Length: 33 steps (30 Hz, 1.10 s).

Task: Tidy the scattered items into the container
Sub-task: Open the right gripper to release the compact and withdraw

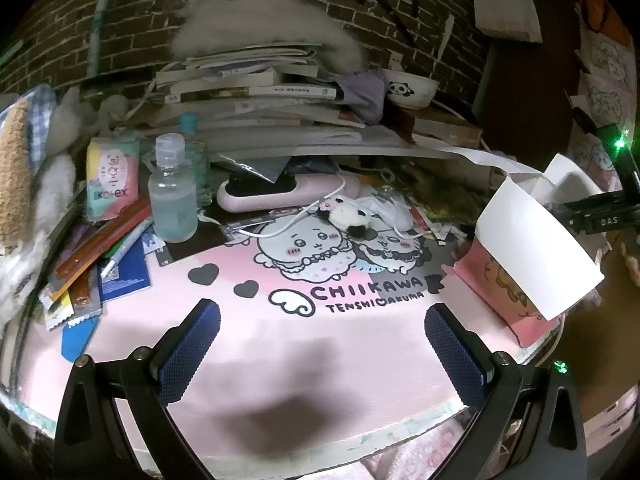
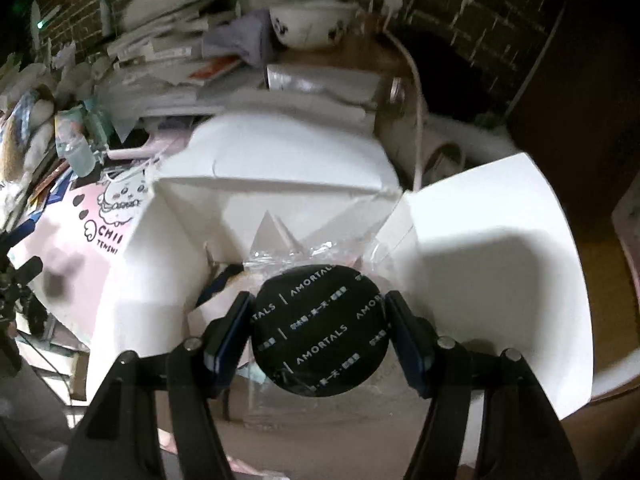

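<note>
The right gripper clamps a black AMORTALS disc over the open white box; the left gripper hangs spread, empty.

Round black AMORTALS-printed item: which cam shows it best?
Right wrist. The round black AMORTALS-printed item fills the centre, clamped between the right gripper fingers above the open white cardboard box. Left wrist shows only the box, not the item.
</note>
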### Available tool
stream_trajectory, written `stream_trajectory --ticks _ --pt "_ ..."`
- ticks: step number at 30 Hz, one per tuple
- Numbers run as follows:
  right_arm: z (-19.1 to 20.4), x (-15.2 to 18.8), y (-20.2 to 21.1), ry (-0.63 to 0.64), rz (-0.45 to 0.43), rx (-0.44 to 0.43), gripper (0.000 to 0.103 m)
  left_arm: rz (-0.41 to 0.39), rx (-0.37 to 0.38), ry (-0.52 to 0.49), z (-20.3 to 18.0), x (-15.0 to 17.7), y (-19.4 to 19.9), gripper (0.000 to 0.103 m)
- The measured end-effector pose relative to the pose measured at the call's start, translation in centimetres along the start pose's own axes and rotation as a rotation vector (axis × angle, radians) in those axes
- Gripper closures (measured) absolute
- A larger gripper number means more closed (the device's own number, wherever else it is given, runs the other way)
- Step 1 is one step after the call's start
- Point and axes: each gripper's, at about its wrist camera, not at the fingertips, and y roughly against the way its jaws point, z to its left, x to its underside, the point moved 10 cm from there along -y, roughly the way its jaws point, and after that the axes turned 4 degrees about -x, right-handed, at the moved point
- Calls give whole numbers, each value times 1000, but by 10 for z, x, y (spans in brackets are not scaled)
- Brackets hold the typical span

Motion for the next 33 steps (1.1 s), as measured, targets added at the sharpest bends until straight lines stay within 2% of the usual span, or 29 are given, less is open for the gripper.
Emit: stream_trajectory --ticks 7,12,15,19,21,25,30,33 --pt "2 -2 3 3 0 -5 37 1 2 -3 -2 0 -1 1" --pt "5 -6 4 12 -14 -3 27 1 2 -5 -3 0 0 1" --pt "9 -8 12 24 -46 19 17 1 2 -5 -3 0 0 1" --pt "18 -19 36 25 -153 40 16 -1 4 -3 -2 0 0 1" --pt "30 -23 50 22 -212 -5 11 2 -1 -2 -1 0 0 1" --pt "73 -26 73 61 -314 -127 10 -2 -39 9 6 0 0 1" --pt "140 -17 78 129 -351 -314 10 -9 -27 31 12 -2 1 1" --pt "183 -12 73 169 -357 -425 10 -16 -45 30 17 -3 2 1"
